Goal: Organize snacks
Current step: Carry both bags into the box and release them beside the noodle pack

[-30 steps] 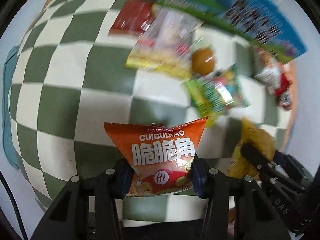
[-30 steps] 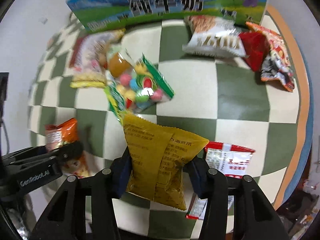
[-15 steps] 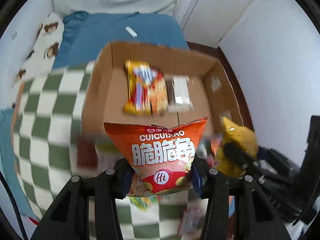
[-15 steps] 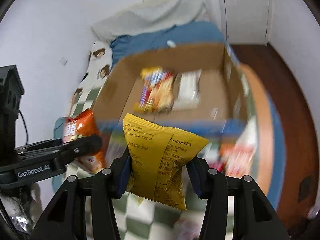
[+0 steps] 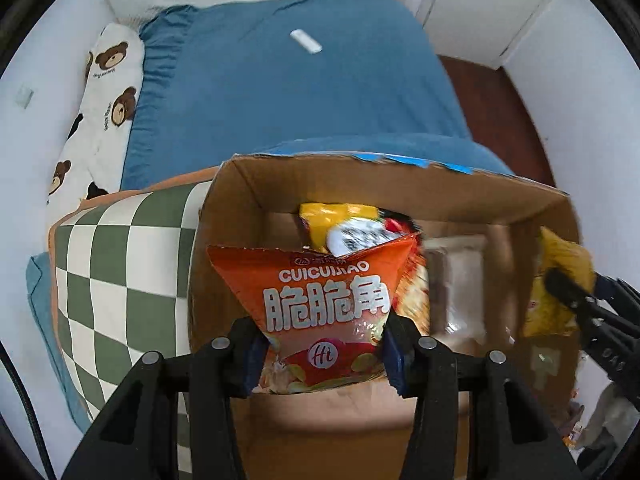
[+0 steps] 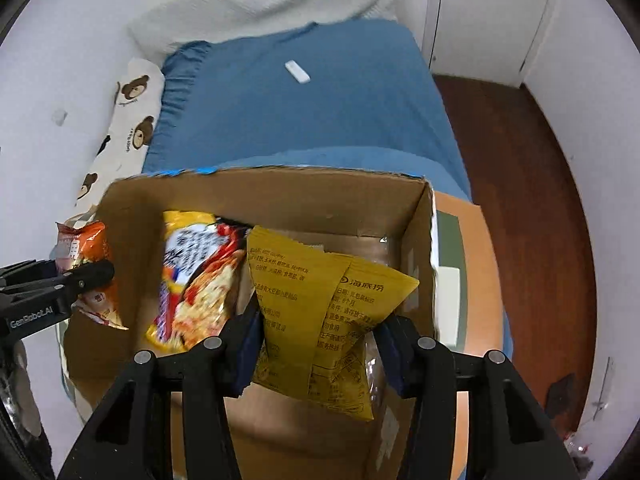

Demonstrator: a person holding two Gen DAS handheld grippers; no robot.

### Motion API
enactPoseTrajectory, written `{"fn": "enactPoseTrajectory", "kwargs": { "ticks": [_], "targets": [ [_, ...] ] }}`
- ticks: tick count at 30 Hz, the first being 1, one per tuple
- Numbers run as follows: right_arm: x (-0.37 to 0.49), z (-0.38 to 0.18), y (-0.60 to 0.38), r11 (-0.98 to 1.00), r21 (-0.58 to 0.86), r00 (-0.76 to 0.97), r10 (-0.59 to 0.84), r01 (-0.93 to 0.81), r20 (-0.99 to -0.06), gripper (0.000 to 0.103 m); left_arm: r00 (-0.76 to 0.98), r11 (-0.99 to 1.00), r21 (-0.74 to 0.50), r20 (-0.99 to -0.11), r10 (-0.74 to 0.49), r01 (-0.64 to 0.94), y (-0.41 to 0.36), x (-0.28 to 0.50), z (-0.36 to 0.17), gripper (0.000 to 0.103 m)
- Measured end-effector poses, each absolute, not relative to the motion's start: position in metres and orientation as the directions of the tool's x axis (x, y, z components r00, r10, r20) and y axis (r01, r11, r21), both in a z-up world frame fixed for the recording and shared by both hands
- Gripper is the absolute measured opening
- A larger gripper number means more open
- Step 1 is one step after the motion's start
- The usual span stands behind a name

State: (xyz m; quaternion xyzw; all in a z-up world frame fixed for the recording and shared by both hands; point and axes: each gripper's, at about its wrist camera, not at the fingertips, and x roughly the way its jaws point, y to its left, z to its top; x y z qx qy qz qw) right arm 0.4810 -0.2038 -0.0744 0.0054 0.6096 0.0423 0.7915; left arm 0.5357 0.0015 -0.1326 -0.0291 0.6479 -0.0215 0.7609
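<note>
— What have you got closest to the cameras?

— My left gripper [image 5: 324,354] is pinching the orange snack bag [image 5: 324,300] by its lower half, both pads pressed against its sides. The bag stands upright between the fingers, its printed face toward my left wrist camera. My right gripper [image 6: 318,354] is clamped the same way on the yellow snack bag [image 6: 320,320], whose back panel of small print faces my right wrist camera.

— And where are the two bags?

— Both hang over the open cardboard box [image 6: 280,196]. From the right wrist I see the orange bag at the box's left wall; from the left wrist the yellow one shows at the right wall.

— Anything inside the box?

— A yellow-and-red packet [image 6: 192,280] lies on the floor of the box, and just beside it a pale clear-wrapped packet [image 5: 456,280], blurred in my view.

— Beyond that?

— The box sits on a green-and-white checkered cloth [image 5: 116,264]. Behind it is a bed with a blue sheet [image 6: 304,120], a small white object [image 6: 297,72] lying on it, and a bear-print pillow [image 5: 100,108] along the left. Dark wooden floor [image 6: 520,208] runs off to the right.
</note>
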Motion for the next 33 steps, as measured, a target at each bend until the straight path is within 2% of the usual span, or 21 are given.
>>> {"fn": "enactPoseTrajectory", "kwargs": {
  "ticks": [2,5,6,7,9,19,33],
  "targets": [
    [0.491,-0.086,-0.209,0.998,0.055,0.241,0.063,-0.041,-0.968,0.058,0.129,0.999,-0.052,-0.99,-0.05,-0.013,0.005,0.547,-0.148,0.046],
    [0.501,-0.098,-0.213,0.999,0.037,0.211,0.043,-0.032,-0.977,0.088,0.114,0.998,-0.052,-0.992,-0.048,-0.033,0.009,0.557,-0.161,0.05],
    [0.503,-0.101,-0.213,0.998,0.049,0.205,0.055,-0.032,-0.977,0.096,0.117,0.998,-0.058,-0.992,-0.054,-0.036,0.011,0.558,-0.164,0.059],
    [0.504,-0.103,-0.213,0.999,0.042,0.198,0.046,-0.028,-0.979,0.097,0.114,0.997,-0.064,-0.992,-0.06,-0.034,0.011,0.559,-0.166,0.076],
    [0.501,-0.106,-0.206,0.999,0.03,0.201,0.036,-0.031,-0.979,0.098,0.123,0.997,-0.069,-0.99,-0.064,-0.034,0.012,0.56,-0.168,0.089],
    [0.482,-0.111,-0.185,0.999,0.027,0.18,0.034,-0.042,-0.983,0.098,0.113,0.994,-0.101,-0.989,-0.098,-0.027,0.008,0.538,-0.158,0.089],
    [0.421,-0.093,-0.174,0.998,0.048,0.228,0.057,-0.042,-0.972,0.098,0.231,0.993,-0.114,-0.967,-0.108,-0.01,0.0,0.463,-0.121,0.089]
  ]
}}
